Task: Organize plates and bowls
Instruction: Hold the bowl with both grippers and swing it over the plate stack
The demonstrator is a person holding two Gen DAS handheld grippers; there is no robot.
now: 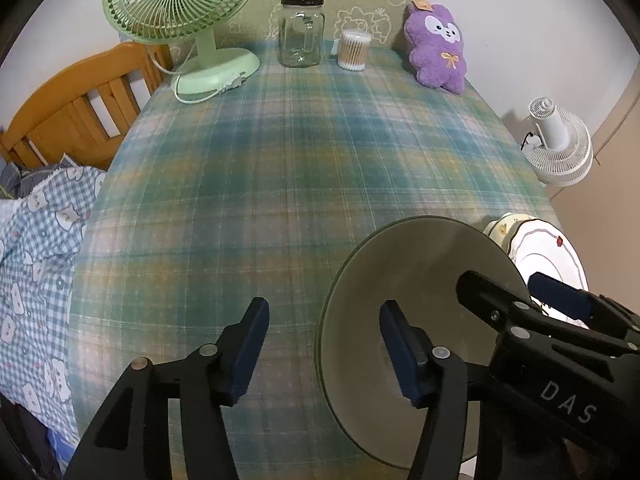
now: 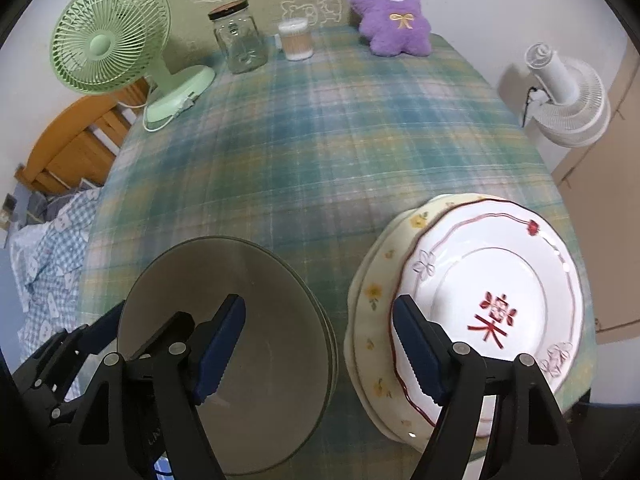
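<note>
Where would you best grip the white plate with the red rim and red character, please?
Take the white plate by its near-left rim, coming from above at the near side: that edge overhangs the cream floral plate beneath, so one finger could probably slip under it.

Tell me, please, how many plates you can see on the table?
3, perhaps more: a grey plate near the front edge, with layered rims hinting at others beneath; right of it a white plate with red trim stacked on a cream floral plate.
</note>
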